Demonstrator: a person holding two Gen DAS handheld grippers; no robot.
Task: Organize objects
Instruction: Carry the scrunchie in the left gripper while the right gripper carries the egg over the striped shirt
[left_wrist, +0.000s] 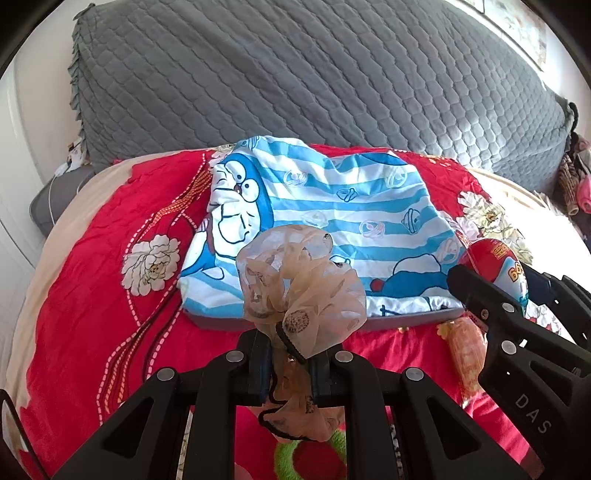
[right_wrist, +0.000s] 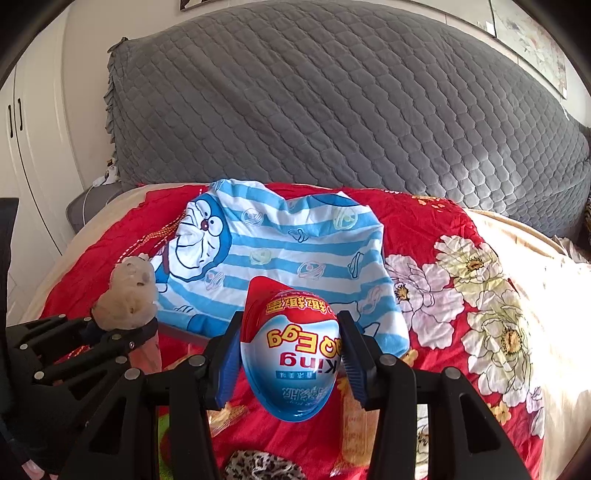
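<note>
My left gripper (left_wrist: 290, 360) is shut on a beige sheer scrunchie (left_wrist: 301, 280) and holds it above the red bed cover. It also shows in the right wrist view (right_wrist: 127, 299) at the left. My right gripper (right_wrist: 290, 354) is shut on a red, white and blue toy egg (right_wrist: 291, 354), held upside down. The egg also shows in the left wrist view (left_wrist: 504, 266) at the right. A box draped in blue-striped Doraemon cloth (left_wrist: 325, 221) lies just beyond both grippers, and it shows in the right wrist view (right_wrist: 280, 251) too.
A red flowered bed cover (left_wrist: 103, 280) lies under everything. A grey quilted headboard (left_wrist: 295, 74) stands behind. Orange snack packets (left_wrist: 467, 350) lie on the cover near the grippers. A green ring (left_wrist: 291, 458) and a leopard-print scrunchie (right_wrist: 262, 465) lie below the grippers.
</note>
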